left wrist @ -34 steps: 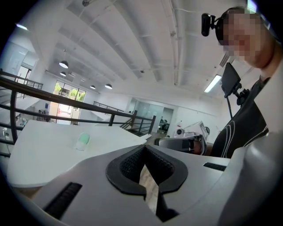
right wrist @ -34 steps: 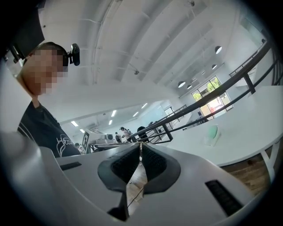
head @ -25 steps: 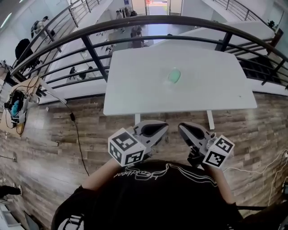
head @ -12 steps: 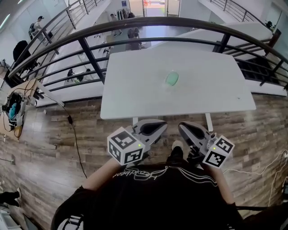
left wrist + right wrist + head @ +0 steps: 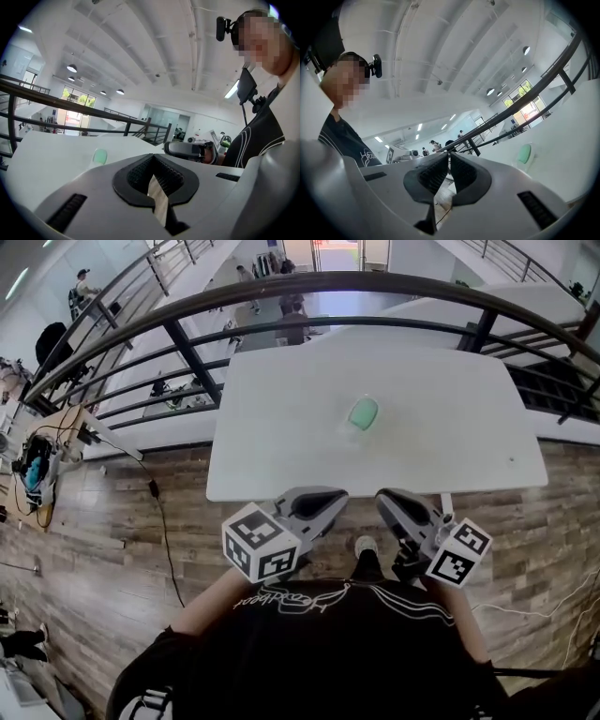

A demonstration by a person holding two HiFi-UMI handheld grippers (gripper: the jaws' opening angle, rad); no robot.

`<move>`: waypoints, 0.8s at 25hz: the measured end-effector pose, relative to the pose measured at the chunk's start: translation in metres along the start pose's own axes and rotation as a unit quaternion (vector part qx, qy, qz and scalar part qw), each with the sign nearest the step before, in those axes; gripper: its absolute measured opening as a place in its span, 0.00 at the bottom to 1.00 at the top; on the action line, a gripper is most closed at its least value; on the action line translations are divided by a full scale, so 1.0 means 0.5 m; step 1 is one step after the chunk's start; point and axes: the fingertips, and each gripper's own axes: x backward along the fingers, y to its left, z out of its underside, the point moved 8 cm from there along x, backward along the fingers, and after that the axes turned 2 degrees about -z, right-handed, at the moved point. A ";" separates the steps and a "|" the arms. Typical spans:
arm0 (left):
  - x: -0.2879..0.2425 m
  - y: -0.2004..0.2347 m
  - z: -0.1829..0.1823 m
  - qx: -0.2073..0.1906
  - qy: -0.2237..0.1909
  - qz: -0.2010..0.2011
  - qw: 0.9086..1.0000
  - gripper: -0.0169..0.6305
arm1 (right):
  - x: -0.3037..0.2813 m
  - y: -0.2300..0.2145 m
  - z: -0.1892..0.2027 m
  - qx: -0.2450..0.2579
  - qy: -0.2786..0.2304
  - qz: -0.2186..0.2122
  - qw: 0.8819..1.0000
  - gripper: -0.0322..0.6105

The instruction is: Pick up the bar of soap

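My left gripper (image 5: 322,504) and right gripper (image 5: 397,505) are both closed on nothing (low, near my body). The pale green oval soap bar (image 5: 363,413) lies on the white rectangular table (image 5: 272,437), well apart from them.

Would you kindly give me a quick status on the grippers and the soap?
Left gripper shut, empty; right gripper shut, empty; both by the white table near edge. Green soap flat mid-table, untouched. Nothing seen between grippers and soap.
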 end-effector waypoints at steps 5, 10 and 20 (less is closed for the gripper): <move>-0.086 0.071 -0.029 0.013 0.005 -0.014 1.000 0.04 | -0.024 -0.106 -0.046 -0.016 0.008 -0.011 1.000 0.08; -0.184 0.137 -0.056 0.030 0.014 -0.024 0.999 0.04 | -0.041 -0.226 -0.091 -0.028 0.022 -0.012 0.999 0.08; -0.329 0.230 -0.075 0.049 0.045 -0.047 0.997 0.04 | -0.075 -0.401 -0.135 -0.057 0.051 -0.037 0.996 0.08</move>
